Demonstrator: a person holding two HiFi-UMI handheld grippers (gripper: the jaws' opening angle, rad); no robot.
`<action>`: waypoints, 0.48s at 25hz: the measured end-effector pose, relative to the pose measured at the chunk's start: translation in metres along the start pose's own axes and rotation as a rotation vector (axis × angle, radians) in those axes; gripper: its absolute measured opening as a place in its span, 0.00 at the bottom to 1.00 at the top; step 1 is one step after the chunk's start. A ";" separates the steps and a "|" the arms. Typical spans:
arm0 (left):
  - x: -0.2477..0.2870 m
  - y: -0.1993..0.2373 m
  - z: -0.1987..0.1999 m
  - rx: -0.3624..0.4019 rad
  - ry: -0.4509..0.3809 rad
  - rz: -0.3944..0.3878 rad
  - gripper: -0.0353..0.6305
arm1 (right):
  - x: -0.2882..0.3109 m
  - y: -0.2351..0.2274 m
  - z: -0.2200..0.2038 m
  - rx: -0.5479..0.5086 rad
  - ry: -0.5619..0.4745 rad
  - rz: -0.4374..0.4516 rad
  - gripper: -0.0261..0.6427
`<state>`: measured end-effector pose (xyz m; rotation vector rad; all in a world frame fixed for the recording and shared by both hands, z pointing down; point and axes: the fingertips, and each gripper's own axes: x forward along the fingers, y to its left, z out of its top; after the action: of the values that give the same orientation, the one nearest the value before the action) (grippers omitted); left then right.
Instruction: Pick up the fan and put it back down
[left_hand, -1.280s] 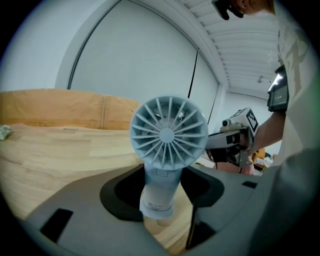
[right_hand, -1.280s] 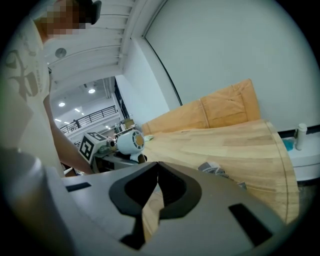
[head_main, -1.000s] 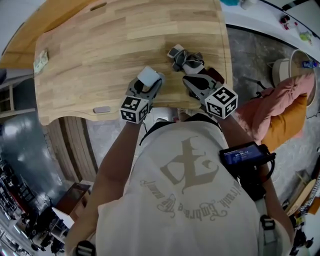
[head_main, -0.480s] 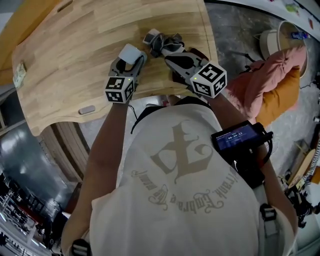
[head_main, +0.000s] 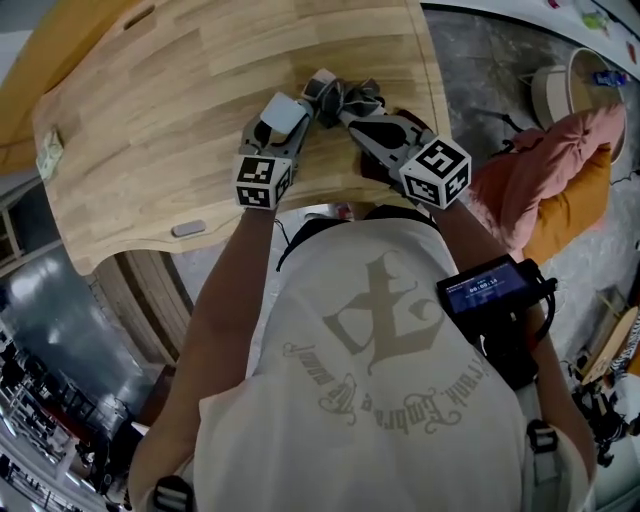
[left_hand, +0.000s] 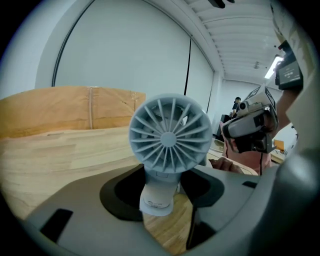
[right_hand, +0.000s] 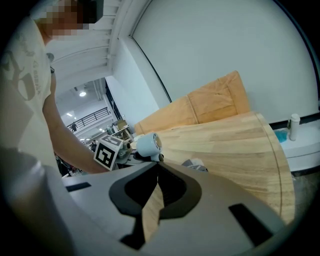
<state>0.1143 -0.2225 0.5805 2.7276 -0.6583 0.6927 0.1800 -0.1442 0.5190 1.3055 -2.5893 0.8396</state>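
Observation:
The fan (left_hand: 170, 134), small and pale grey with a round slatted head, has its handle (left_hand: 159, 192) between the jaws of my left gripper (left_hand: 160, 187), which is shut on it. Whether its base touches the wooden table (left_hand: 60, 155) I cannot tell. From above, the fan (head_main: 283, 110) sits just beyond the left gripper (head_main: 278, 135) near the table's front edge. My right gripper (head_main: 345, 115) is close on its right with the jaw tips together and nothing between them. The right gripper view shows that gripper (right_hand: 157, 167) and the fan (right_hand: 147, 145) just past its tips.
A grey and black clutter (head_main: 345, 92) lies on the table (head_main: 180, 80) by the right gripper's tips. A small card (head_main: 48, 152) is at the left edge and a grey tab (head_main: 188, 228) at the front edge. Pink and orange cushions (head_main: 560, 170) lie on the floor to the right.
My left gripper has carried the fan rightward, closer to the right gripper and the grey clutter. The right gripper has shifted only slightly.

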 end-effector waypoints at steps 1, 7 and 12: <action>0.000 0.000 0.000 0.001 0.000 -0.001 0.41 | 0.001 0.000 0.000 0.001 0.000 0.001 0.06; 0.002 0.005 -0.002 -0.027 0.009 0.009 0.43 | 0.006 -0.002 0.002 0.003 0.000 0.015 0.06; -0.012 0.007 -0.002 -0.047 0.003 0.043 0.48 | 0.008 0.003 0.004 -0.014 -0.004 0.036 0.06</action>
<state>0.1008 -0.2239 0.5768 2.6761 -0.7259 0.6816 0.1732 -0.1506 0.5174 1.2614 -2.6246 0.8238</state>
